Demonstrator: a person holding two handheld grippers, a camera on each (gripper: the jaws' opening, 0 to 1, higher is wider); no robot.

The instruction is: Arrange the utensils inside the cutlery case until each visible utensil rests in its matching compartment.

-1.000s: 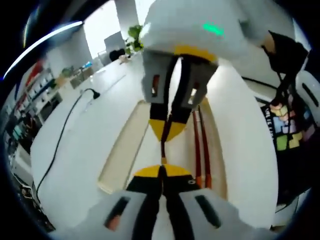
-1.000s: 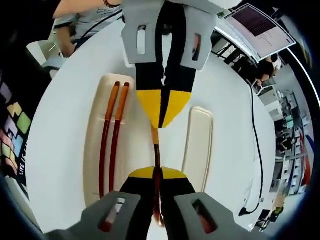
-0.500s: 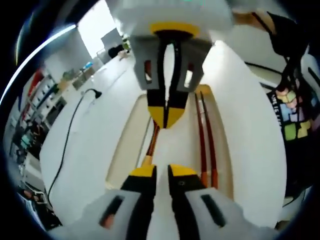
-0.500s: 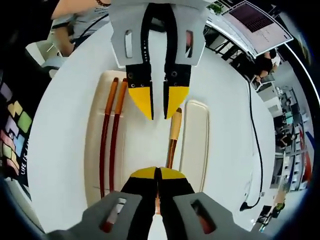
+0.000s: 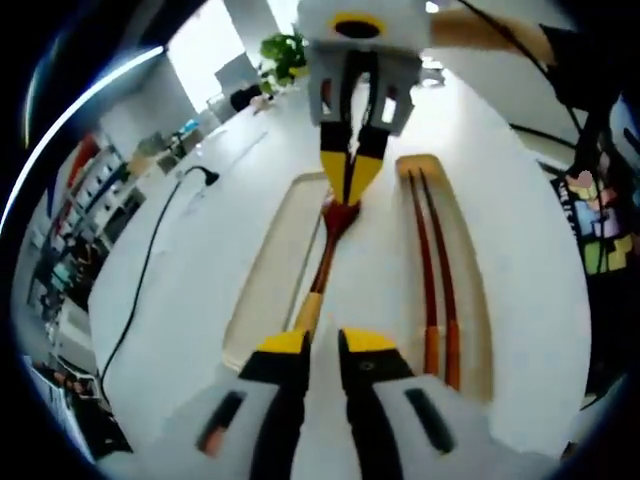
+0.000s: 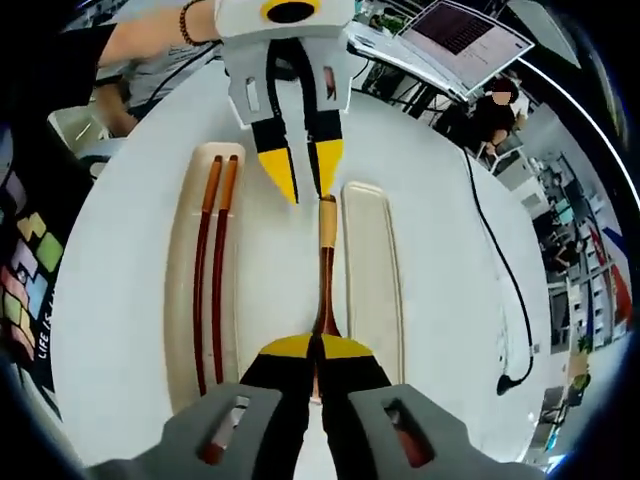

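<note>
Between case (image 6: 186, 330) and lid (image 6: 372, 270), we see right gripper (image 6: 316, 352) clamped on spoon (image 6: 325, 270); left gripper (image 5: 327, 345) parted; chopsticks (image 6: 208, 270) in case.

We get bright, even overhead light, glare off the white table (image 5: 520, 260), soft shadows, heavy fisheye warp, blurred edges.
</note>
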